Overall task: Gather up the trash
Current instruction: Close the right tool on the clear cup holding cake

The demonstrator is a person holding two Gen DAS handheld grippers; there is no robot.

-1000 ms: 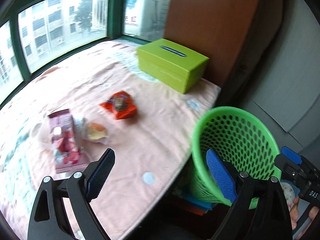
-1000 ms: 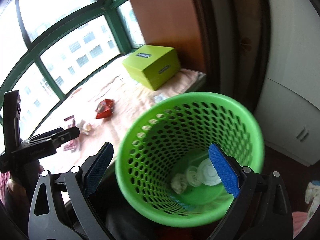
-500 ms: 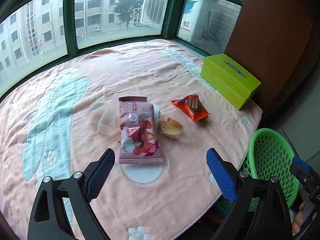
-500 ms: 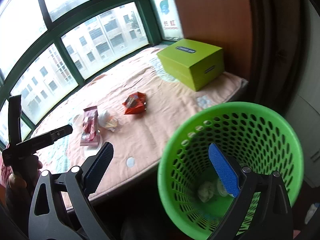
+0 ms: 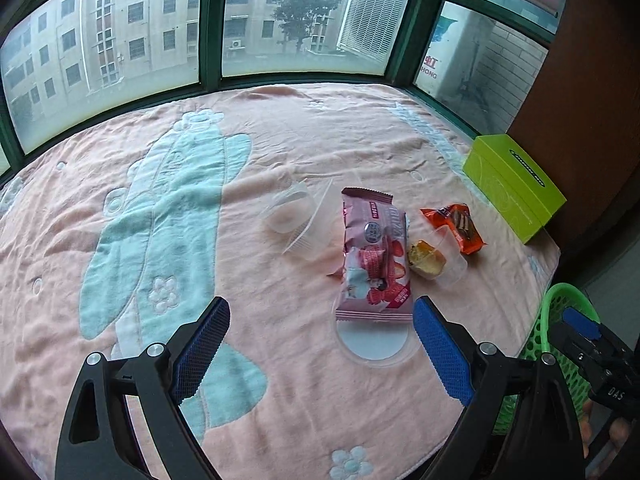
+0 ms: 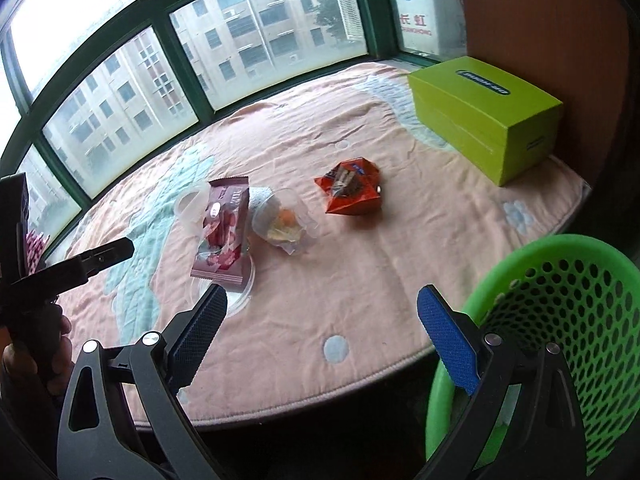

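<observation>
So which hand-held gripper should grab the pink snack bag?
Probably left: the left hand-held gripper is open and the pink snack bag lies just ahead; the right hand-held gripper is farther, beside the green basket.

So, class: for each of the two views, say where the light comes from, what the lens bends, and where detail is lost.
Left wrist view: daylight through the windows, soft shadows, window frames bowed by the fisheye, corners dark. Right wrist view: the upper left pane is blown out white, the green basket rim curves strongly, and under the table edge is black.
</observation>
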